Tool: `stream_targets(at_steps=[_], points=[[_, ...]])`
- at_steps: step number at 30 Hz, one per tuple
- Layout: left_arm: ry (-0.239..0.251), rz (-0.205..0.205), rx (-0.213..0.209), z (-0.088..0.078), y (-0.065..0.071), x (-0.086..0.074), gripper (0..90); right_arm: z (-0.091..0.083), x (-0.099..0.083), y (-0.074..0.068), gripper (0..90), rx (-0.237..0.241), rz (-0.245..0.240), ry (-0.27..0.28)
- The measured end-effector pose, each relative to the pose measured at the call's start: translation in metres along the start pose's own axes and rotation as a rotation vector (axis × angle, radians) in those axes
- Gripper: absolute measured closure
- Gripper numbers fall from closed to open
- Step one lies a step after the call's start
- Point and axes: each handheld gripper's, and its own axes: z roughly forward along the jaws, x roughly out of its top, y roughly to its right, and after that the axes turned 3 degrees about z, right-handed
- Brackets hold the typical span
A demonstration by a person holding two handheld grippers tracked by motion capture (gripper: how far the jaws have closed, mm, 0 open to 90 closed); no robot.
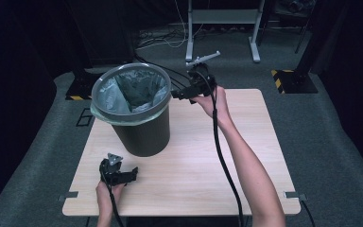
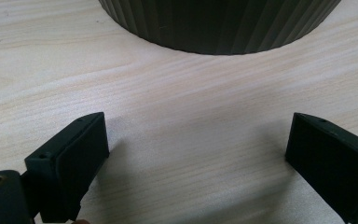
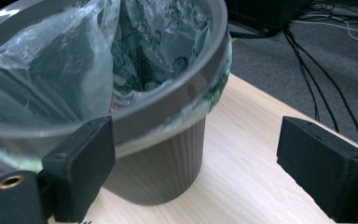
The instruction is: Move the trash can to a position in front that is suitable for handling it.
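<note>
On the left half of the table [image 1: 203,161], toward its far edge, stands the dark ribbed bin [image 1: 139,130] with its plastic liner [image 1: 134,90] folded over a grey rim ring [image 3: 168,112]. Your right gripper [image 1: 176,94] hovers just right of that rim, jaws spread wide and empty, apparently placed to work the liner's edge. Your left gripper [image 1: 133,174] rests low on the near side, jaws released too, likely waiting. The right gripper view looks into the crumpled liner; the left gripper view gives the bin's base.
</note>
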Motion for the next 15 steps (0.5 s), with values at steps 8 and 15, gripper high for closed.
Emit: stream_targets(at_steps=[8, 15], points=[[0.001, 0.002, 0.0, 0.0, 0.0, 0.0, 5.6, 0.015, 0.017, -0.004, 10.2, 0.0, 0.011, -0.013], [0.001, 0.002, -0.002, 0.0, 0.0, 0.0, 6.0, 0.036, 0.031, -0.006, 14.3, -0.008, 0.036, -0.05]])
